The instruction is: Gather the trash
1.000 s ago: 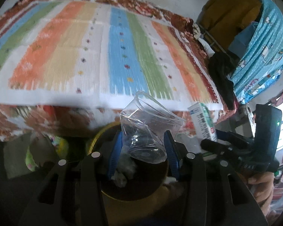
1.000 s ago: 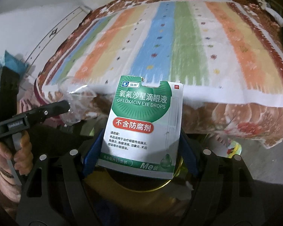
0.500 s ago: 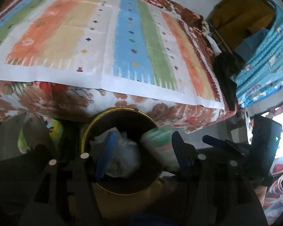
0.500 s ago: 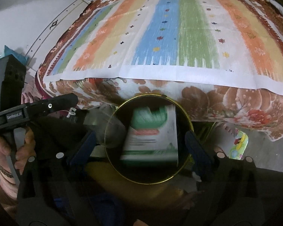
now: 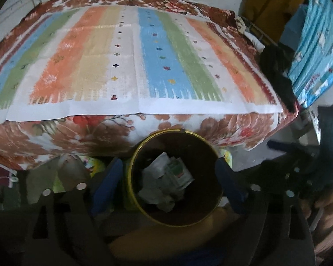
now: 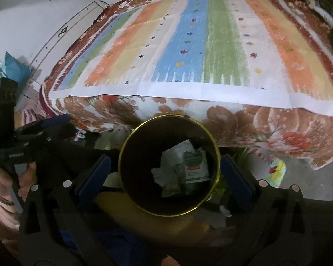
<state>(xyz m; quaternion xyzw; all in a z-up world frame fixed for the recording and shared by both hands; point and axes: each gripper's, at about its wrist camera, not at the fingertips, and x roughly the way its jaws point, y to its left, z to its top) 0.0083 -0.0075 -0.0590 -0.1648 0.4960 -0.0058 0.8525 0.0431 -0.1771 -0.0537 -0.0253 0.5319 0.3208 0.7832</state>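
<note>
A dark round bin with a gold rim stands on the floor against the bed. Inside lie crumpled white paper and the green and white eye-drops box. My left gripper hangs over the bin, its jaws opening, with nothing between the blue pads. My right gripper hovers over the same bin, jaws still opening and almost fully wide, with nothing between them. Each gripper shows at the edge of the other's view, the right gripper and the left gripper. I cannot make out the clear plastic cup.
Behind the bin is a bed with a striped cloth over a floral sheet. A black garment and a blue patterned fabric hang at the right. Colourful items lie on the floor under the bed.
Both grippers have opened. The clear cup left the left gripper and the eye-drops box left the right one, and the box now lies in the bin.
</note>
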